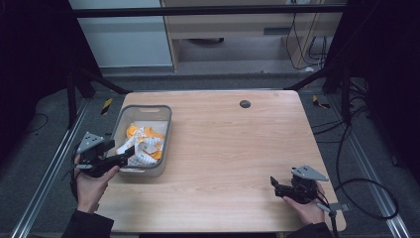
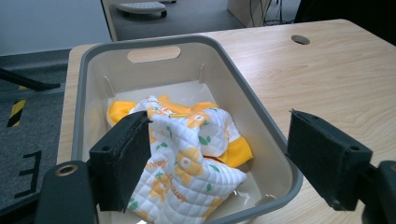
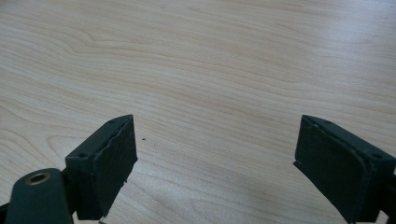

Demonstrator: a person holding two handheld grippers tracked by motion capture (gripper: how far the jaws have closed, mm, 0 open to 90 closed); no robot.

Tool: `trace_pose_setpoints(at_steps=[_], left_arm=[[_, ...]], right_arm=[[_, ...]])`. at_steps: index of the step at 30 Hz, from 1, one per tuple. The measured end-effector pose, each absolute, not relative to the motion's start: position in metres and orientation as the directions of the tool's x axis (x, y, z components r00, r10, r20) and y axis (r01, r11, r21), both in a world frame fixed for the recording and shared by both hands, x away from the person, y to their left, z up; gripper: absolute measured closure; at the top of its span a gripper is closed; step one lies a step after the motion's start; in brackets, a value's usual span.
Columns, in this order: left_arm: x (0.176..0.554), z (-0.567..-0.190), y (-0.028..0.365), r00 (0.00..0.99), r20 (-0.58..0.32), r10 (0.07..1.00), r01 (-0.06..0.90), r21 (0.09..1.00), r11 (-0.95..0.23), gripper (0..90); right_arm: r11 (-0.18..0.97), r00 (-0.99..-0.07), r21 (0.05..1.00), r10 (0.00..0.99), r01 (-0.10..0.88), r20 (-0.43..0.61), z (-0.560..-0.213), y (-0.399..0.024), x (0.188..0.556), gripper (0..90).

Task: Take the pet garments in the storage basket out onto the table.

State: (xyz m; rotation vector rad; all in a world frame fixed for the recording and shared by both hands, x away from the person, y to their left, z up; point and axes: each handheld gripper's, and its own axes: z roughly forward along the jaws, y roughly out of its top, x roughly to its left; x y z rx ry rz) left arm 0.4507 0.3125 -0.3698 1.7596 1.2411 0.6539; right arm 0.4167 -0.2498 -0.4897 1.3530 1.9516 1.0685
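Quilted cloth [image 2: 187, 163] in grey bin [image 2: 261, 116] is lying directly ahead of left gripper [image 2: 219, 154], jaws spread wide; right gripper [image 3: 215, 158], also gaping empty, is idling well apart over bare tabletop [image 3: 210, 60].

Bin [image 1: 167, 130] set just ahead of left gripper [image 1: 126, 157], at table's [image 1: 237, 148] left edge. Cloth [image 1: 143, 146] bundled inside bin, directly beyond left gripper's spread jaws. Right gripper [image 1: 274, 187] held well apart to right, bare table ahead of it.
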Motion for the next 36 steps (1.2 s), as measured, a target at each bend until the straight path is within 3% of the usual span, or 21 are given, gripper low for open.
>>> trace_pose_setpoints(at_steps=[36], left_arm=[[0.499,-0.381,0.307,0.378,-0.028,0.926,0.585,0.782,-0.215,21.0]], right_arm=[[0.186,-0.358,0.835,0.934,0.517,0.013,-0.490,-0.249,0.418,12.5]])
